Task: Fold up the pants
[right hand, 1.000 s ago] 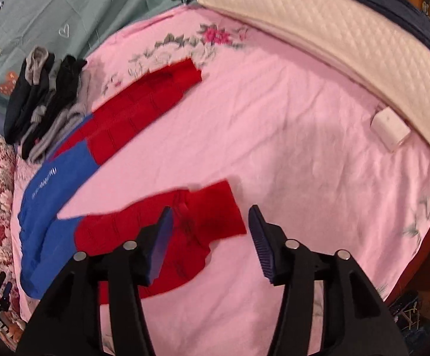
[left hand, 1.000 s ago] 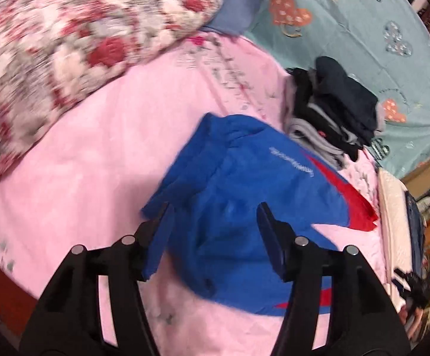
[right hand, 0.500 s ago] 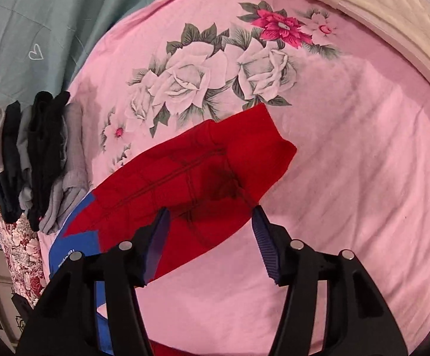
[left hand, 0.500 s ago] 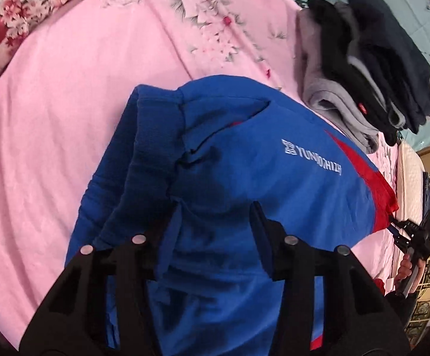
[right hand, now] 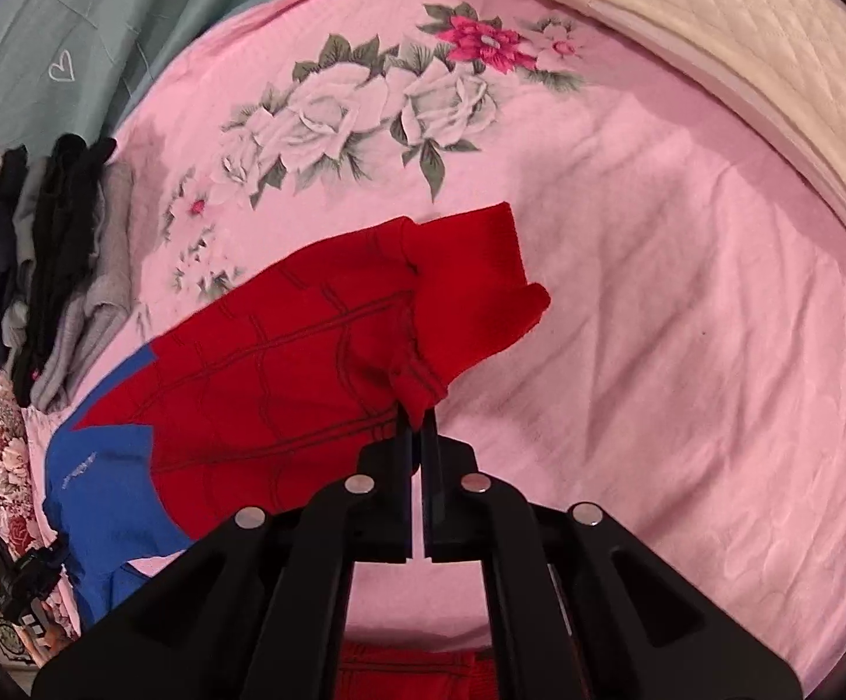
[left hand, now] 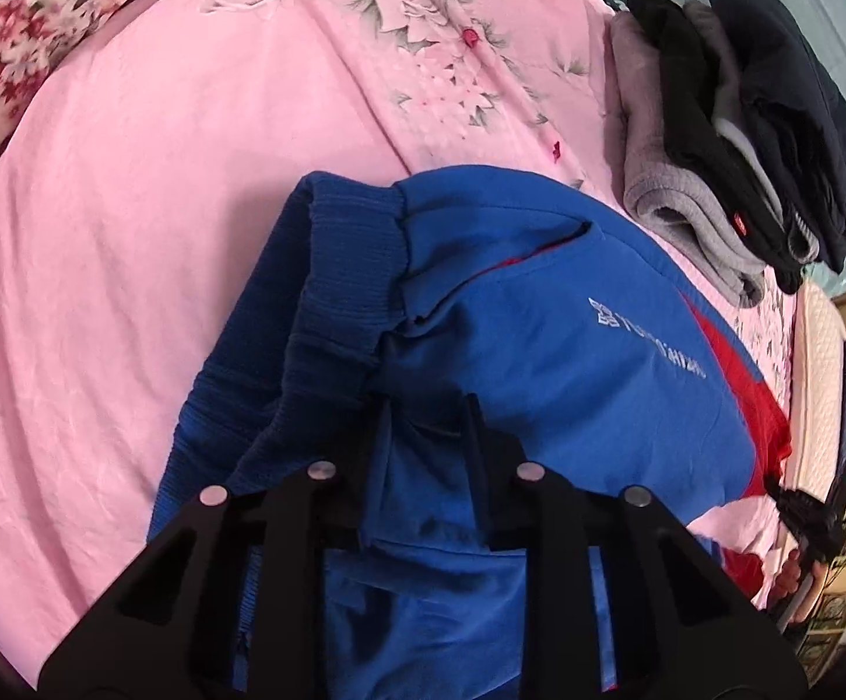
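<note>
Both views are evenly and brightly lit by diffuse light; no glare is seen. Strong fisheye bending and dark vignetting are present at every corner. A soft shadow is cast on the pink bedsheet point(right hand: 685, 303) toward 12 o'clock of the red cloth. Focus is sharp centrally, softened at the rims.

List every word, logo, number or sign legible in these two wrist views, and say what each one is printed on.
White logo and lettering on the blue part of the pants: letters too distorted to read reliably.
The same print in the right wrist view: too small to read.
Small red tag on the folded dark clothes: too small to read.
White heart outline, a drawing and not text, on the teal sheet.
Nothing else legible.
</note>
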`<state>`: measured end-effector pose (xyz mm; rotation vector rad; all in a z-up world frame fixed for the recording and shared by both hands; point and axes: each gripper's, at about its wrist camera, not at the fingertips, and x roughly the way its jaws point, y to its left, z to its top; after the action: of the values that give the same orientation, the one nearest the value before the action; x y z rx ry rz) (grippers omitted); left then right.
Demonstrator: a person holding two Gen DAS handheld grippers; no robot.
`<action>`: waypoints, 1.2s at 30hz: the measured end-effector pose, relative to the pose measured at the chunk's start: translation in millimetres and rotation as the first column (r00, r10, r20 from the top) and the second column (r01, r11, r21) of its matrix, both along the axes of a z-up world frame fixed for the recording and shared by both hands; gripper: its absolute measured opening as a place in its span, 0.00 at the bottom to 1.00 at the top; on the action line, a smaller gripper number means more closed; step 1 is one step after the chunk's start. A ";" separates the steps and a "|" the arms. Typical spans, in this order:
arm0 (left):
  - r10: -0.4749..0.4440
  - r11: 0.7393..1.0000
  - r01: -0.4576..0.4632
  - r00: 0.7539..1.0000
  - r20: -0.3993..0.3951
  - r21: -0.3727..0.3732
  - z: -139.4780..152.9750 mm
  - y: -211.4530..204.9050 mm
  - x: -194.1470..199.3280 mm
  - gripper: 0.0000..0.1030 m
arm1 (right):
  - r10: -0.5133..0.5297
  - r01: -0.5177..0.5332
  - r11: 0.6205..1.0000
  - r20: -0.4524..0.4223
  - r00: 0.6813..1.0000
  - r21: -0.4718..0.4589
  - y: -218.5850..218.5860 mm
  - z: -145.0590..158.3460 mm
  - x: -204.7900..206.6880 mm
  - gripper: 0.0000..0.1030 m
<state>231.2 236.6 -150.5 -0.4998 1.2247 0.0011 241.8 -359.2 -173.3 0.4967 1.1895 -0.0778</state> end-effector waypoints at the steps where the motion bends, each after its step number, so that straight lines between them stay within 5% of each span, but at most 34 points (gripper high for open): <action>1: -0.010 1.000 0.010 1.000 -0.002 -0.009 2.2 1.7 -1.2 0.24 | 0.014 -0.014 1.000 -0.026 1.000 -0.007 1.6 -9.0 3.6 0.05; 3: -0.005 0.999 0.006 1.000 0.021 -0.042 18.3 10.5 -10.8 0.25 | 0.027 -0.027 0.999 -0.022 0.999 -0.022 4.0 -8.7 6.6 0.08; 5: -0.003 1.000 0.000 0.995 0.105 0.027 53.1 20.6 -23.3 0.43 | 0.031 -0.031 0.999 -0.025 0.999 -0.028 2.4 6.1 2.4 0.12; 7: -0.012 0.991 -0.013 0.983 0.185 0.136 84.3 26.3 -28.9 0.86 | 0.042 -0.040 0.998 0.048 0.998 -0.043 0.4 33.0 -10.6 0.16; 10: -0.124 0.965 0.068 0.969 0.212 0.255 108.9 26.1 -10.8 0.87 | 0.059 -0.039 0.993 0.189 0.980 -0.108 2.2 74.0 -50.7 0.40; 15: -0.342 0.908 0.276 0.923 0.177 0.316 87.4 20.8 48.5 0.87 | 0.130 -0.123 0.991 0.245 0.961 -0.045 16.7 76.8 -108.0 0.41; 18: -0.420 0.900 0.385 0.893 0.165 0.206 61.9 24.9 75.7 0.86 | 0.143 -0.134 0.989 0.212 0.967 -0.054 33.2 68.1 -127.5 0.41; 22: -0.538 0.843 0.524 0.821 0.194 0.121 38.6 23.8 85.0 0.86 | 0.138 -0.123 0.988 0.175 0.975 -0.093 44.7 70.0 -139.6 0.41; 26: -0.580 0.812 0.580 0.791 0.197 0.063 17.4 23.4 87.7 0.85 | 0.204 -0.178 0.972 0.183 0.962 -0.152 72.8 85.1 -124.4 0.41; 29: -0.594 0.803 0.591 0.780 0.196 0.083 5.6 22.2 87.6 0.52 | 0.366 -0.330 0.925 0.208 0.907 -0.191 121.2 93.1 -91.1 0.41; 30: -0.599 0.799 0.596 0.777 0.192 0.079 2.5 23.0 88.4 0.24 | 0.440 -0.400 0.893 0.221 0.870 -0.204 142.0 93.9 -77.3 0.42; 32: -0.587 0.806 0.591 0.786 0.194 0.040 -2.1 28.3 93.0 0.18 | 0.571 -0.532 0.820 0.246 0.783 -0.213 181.8 93.5 -49.2 0.51; 36: -0.590 0.802 0.595 0.776 0.224 0.050 -0.8 28.5 85.4 0.14 | 0.778 -0.742 0.627 0.232 0.583 -0.238 258.5 89.7 16.7 0.51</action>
<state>316.6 265.1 -151.3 -0.1053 1.1086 -0.6014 258.4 -100.7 -83.6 -0.1528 0.9832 0.6682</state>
